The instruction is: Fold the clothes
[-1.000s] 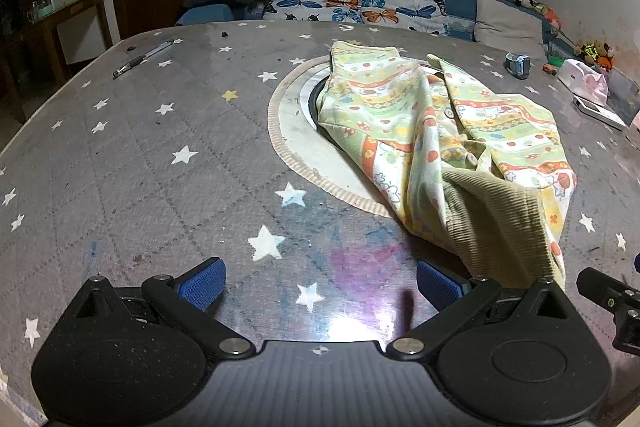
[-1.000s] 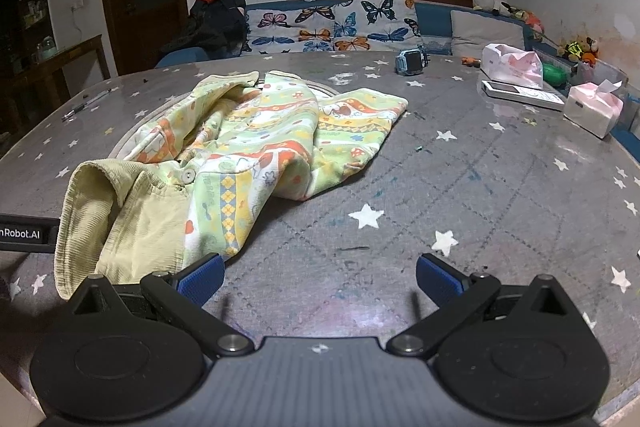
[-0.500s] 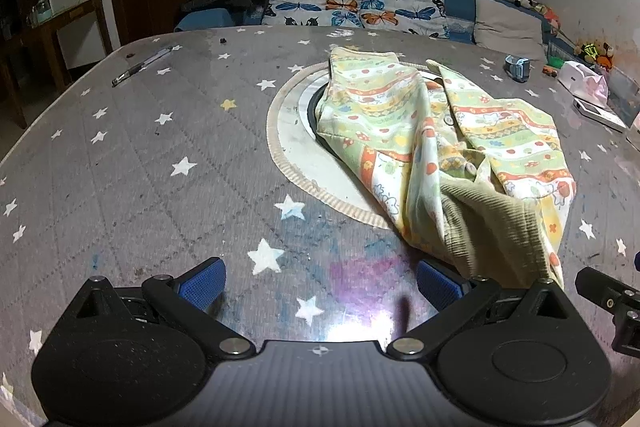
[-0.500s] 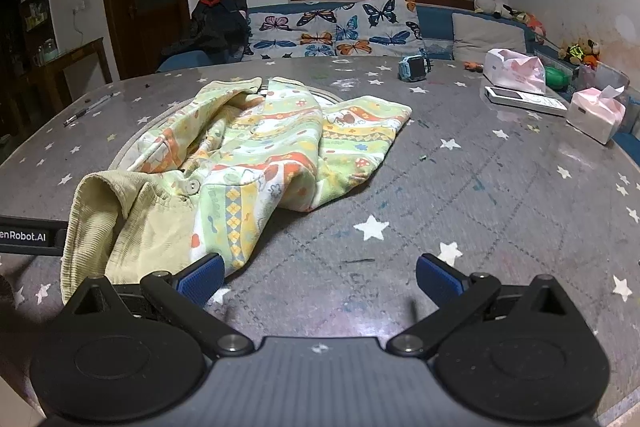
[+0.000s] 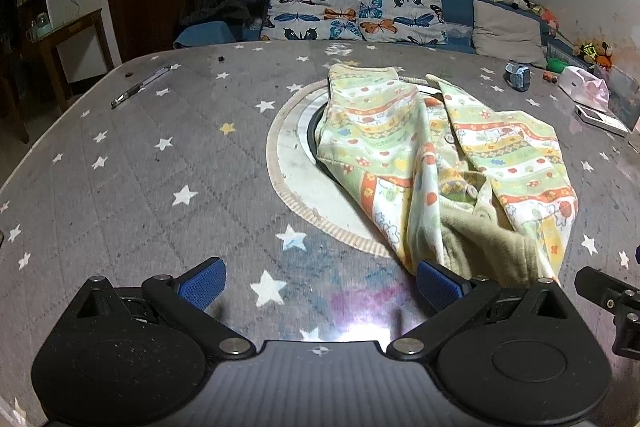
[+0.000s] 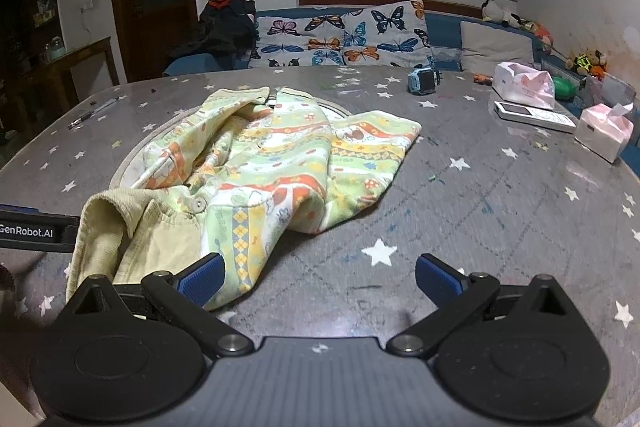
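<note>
A small patterned jacket [image 5: 440, 155] in yellow, green and orange, with a beige corduroy collar, lies crumpled on the grey star-print table [image 5: 160, 167]. In the right wrist view the same jacket [image 6: 280, 163] lies left of centre, collar nearest. My left gripper [image 5: 320, 285] is open above the table's near edge, its right blue pad close to the collar. My right gripper [image 6: 318, 279] is open too, its left pad just in front of the jacket's hem. Nothing is between either pair of fingers.
A round inset [image 5: 296, 163] lies partly under the jacket. A pen [image 5: 140, 87] lies at the far left. At the far right stand a blue watch [image 6: 424, 81], tissue packs [image 6: 604, 129] and a white remote [image 6: 532, 115]. A sofa with butterfly cushions [image 6: 340, 37] lies behind the table.
Both grippers have drawn back a little and tilted up, so the jacket sits slightly farther off in both views. The jacket has not moved. Both stay open.
</note>
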